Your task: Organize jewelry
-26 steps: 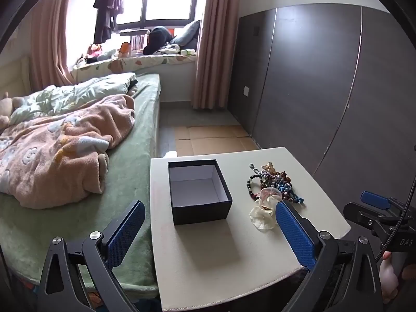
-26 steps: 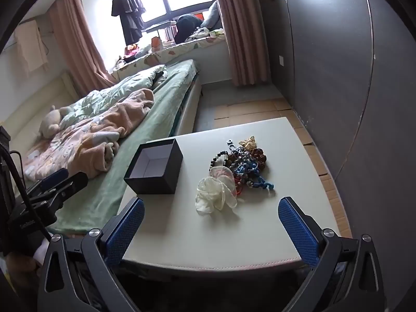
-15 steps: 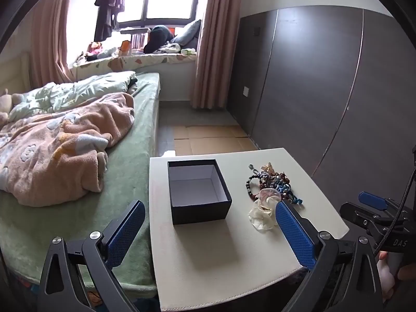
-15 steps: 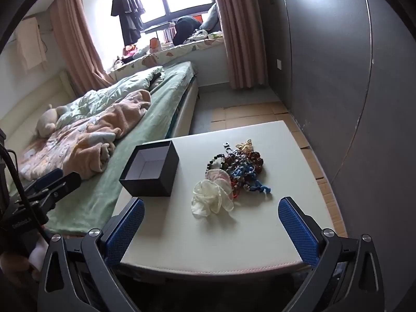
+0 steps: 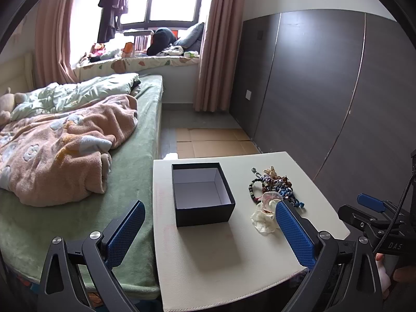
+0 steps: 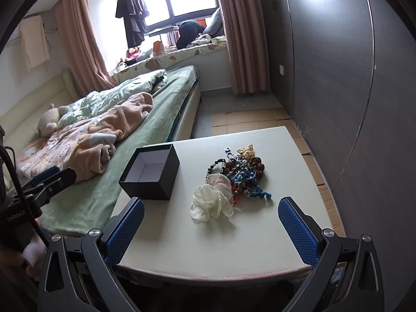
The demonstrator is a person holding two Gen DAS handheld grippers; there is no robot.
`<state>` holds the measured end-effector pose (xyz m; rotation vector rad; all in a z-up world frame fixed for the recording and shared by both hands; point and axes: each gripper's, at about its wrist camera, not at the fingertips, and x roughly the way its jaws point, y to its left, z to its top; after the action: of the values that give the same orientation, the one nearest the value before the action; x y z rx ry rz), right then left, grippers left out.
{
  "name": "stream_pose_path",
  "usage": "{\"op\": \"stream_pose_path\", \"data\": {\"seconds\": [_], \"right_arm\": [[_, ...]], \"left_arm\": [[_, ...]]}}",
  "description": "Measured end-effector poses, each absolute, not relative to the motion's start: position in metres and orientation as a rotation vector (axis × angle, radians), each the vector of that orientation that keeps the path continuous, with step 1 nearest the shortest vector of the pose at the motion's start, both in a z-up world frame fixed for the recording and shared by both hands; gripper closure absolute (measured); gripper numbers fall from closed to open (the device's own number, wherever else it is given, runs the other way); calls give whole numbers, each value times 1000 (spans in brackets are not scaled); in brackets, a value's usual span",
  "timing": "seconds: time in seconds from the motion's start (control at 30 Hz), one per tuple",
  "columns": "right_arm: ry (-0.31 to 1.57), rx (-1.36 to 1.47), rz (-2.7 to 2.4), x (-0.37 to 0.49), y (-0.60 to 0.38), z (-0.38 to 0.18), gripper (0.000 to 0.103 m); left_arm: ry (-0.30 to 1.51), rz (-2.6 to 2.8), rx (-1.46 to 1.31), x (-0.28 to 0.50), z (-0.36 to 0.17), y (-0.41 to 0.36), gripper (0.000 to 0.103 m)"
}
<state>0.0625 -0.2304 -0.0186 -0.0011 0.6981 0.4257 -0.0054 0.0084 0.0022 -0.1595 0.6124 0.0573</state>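
An open black box with a white, empty inside stands on the white table; it also shows in the right wrist view. To its right lies a heap of beaded bracelets and hair ties, with a cream scrunchie at its near edge. My left gripper is open and empty, over the table's near edge in front of the box. My right gripper is open and empty, in front of the scrunchie.
A bed with a green sheet and a pink blanket adjoins the table on the left. A dark wardrobe wall stands to the right. Cardboard covers the floor beyond the table.
Both grippers have shifted slightly; the table scene sits a little lower and further in the right wrist view. Nothing on the table has moved. Both grippers stay open.
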Motion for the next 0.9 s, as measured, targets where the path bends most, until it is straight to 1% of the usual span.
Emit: {"op": "stream_pose_path", "data": {"seconds": [0.9], "right_arm": [[682, 39, 437, 66, -241, -17, 0]], "left_arm": [[633, 21, -146, -6, 2, -2, 2]]}}
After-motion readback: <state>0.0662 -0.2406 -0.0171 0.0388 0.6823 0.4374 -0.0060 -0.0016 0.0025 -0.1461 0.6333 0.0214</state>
